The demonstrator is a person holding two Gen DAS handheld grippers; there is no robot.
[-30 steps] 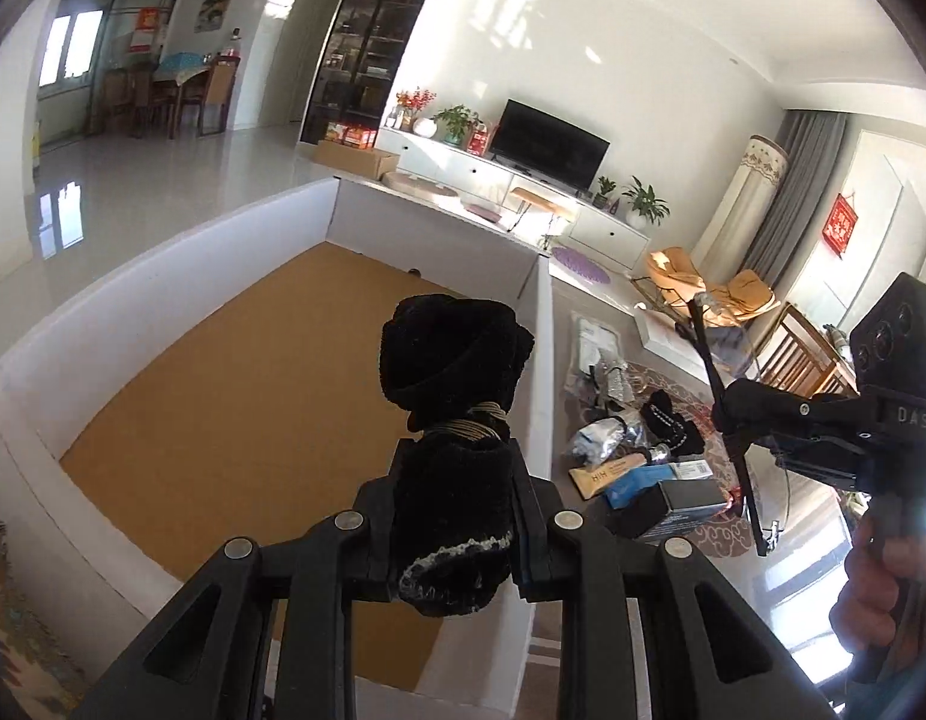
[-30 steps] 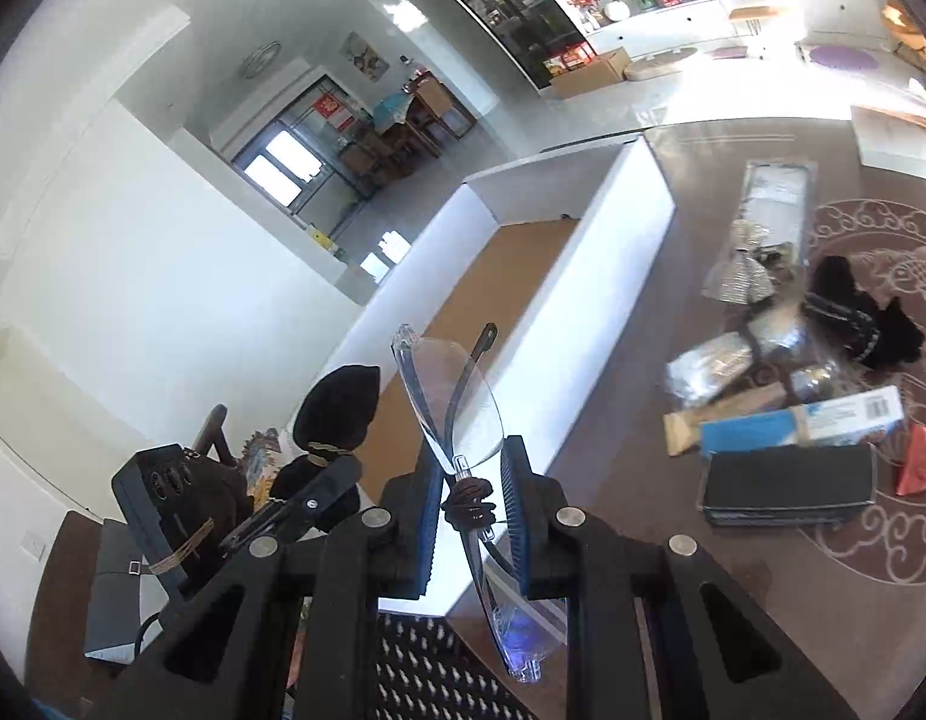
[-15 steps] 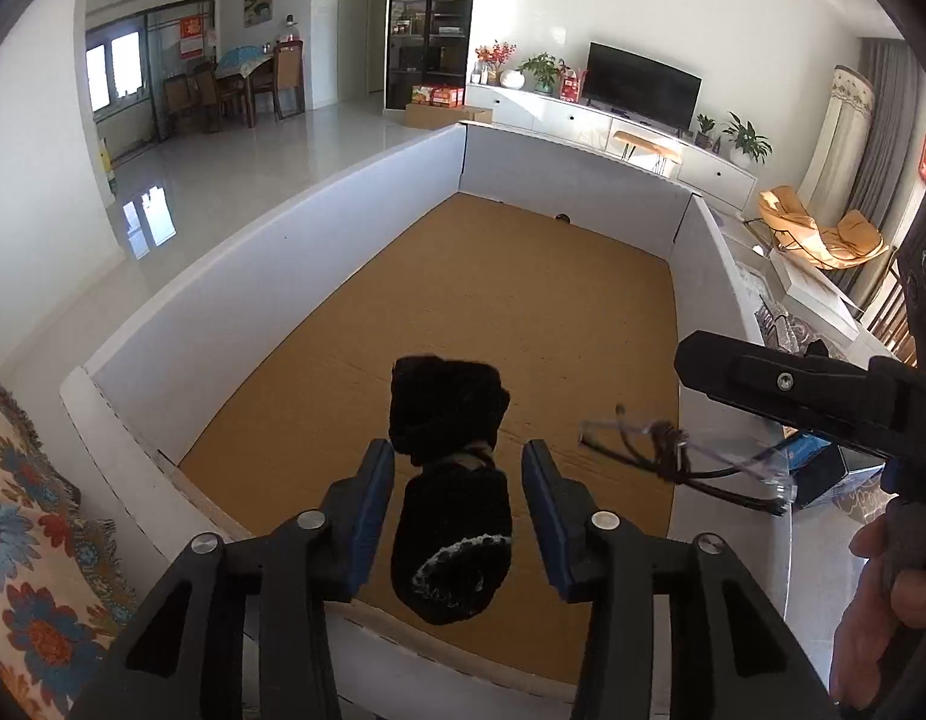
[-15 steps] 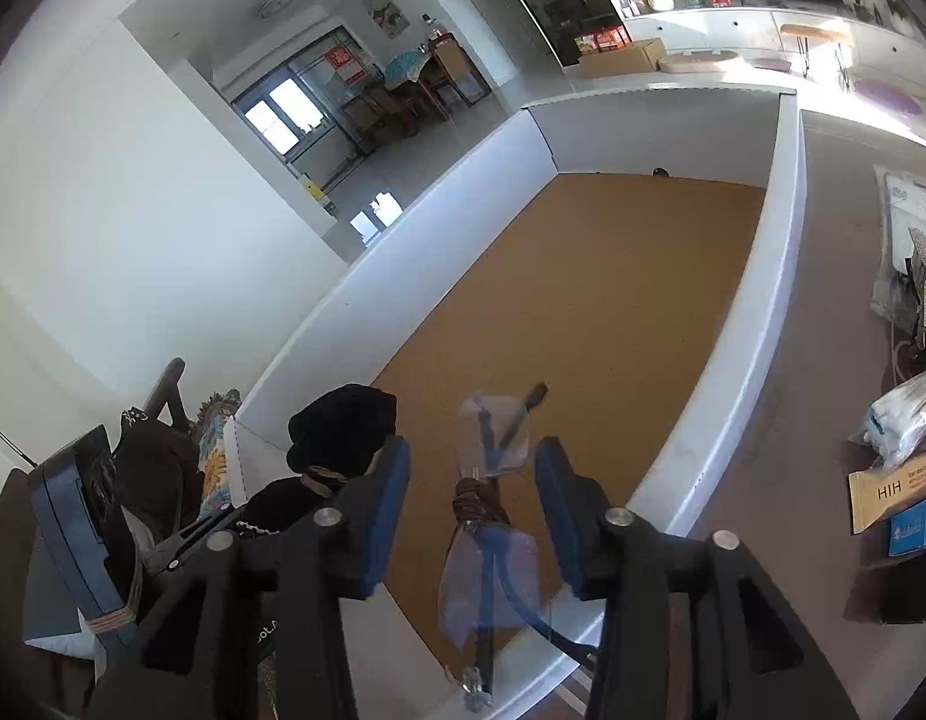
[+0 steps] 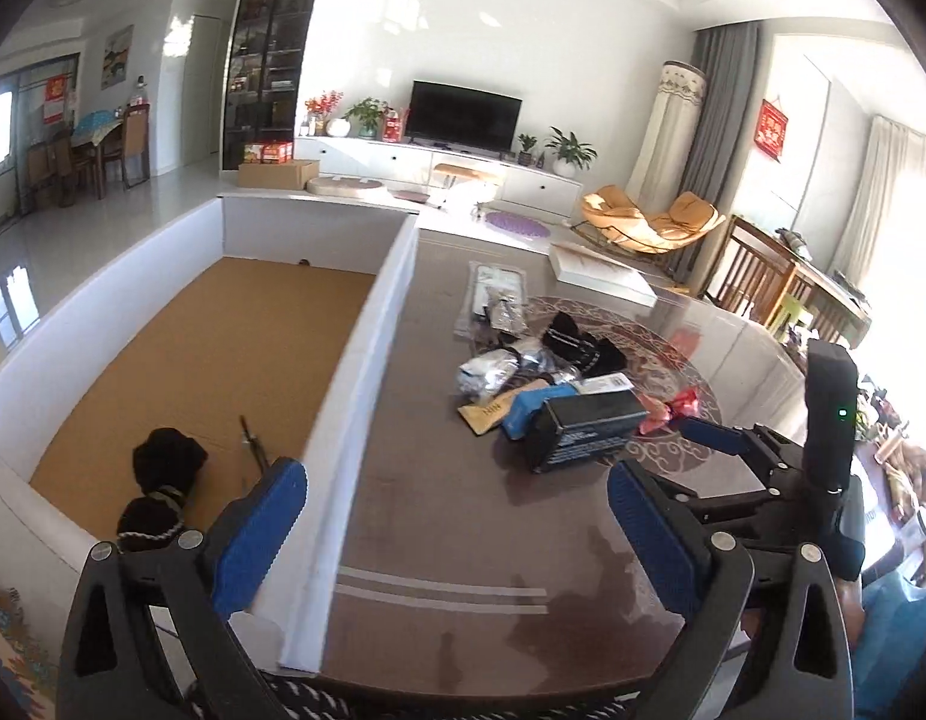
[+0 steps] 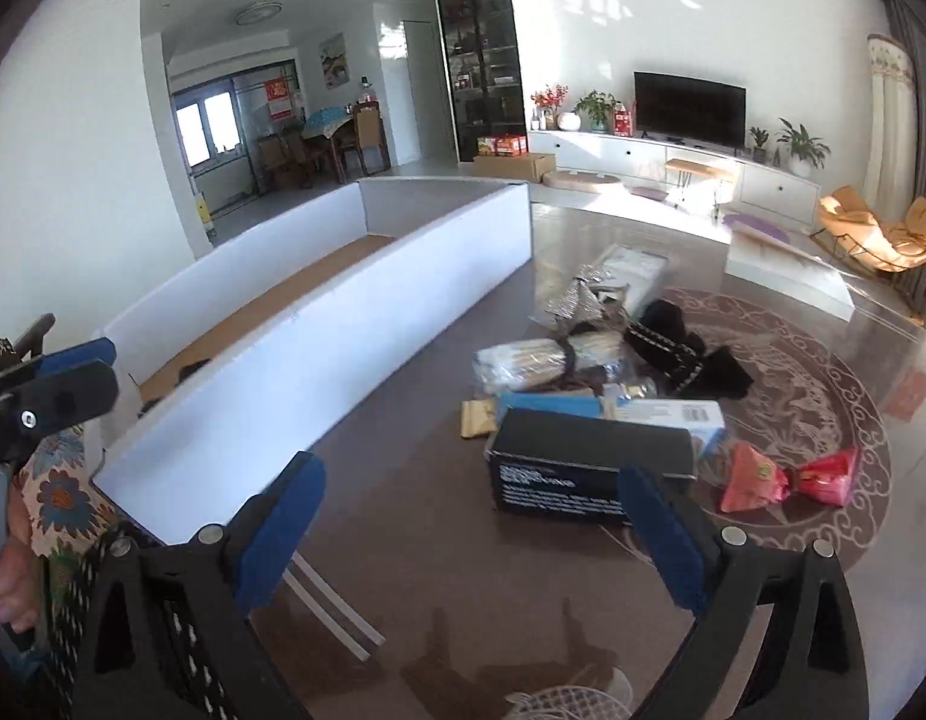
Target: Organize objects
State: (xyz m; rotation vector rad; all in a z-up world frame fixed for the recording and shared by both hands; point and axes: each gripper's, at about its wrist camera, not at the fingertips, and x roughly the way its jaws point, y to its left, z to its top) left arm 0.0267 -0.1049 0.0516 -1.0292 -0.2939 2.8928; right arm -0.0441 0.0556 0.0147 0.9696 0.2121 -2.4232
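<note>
A black sock bundle (image 5: 162,480) and a pair of clear glasses (image 5: 254,447) lie on the cork floor of the white-walled box (image 5: 366,360), at its near end. My left gripper (image 5: 456,534) hangs over the box's right wall and the table; its jaws are opening with nothing between them. My right gripper (image 6: 469,540) is over the dark table, its jaws also opening and empty, just short of a black carton (image 6: 589,468). Behind the carton lies a pile: a blue packet (image 6: 553,405), a silver bag (image 6: 523,363), black cloth (image 6: 673,348) and a red wrapper (image 6: 787,477).
A flat white box (image 5: 601,276) lies at the table's far edge, and a clear plastic sleeve (image 5: 493,288) lies beyond the pile. Floral fabric (image 6: 60,492) shows at the box's near left. A person's hand (image 6: 12,576) holds the left gripper's handle.
Both grippers went from shut to wide open. The sock bundle and the glasses dropped out of them into the box. Both views swung right, from over the box toward the table's pile.
</note>
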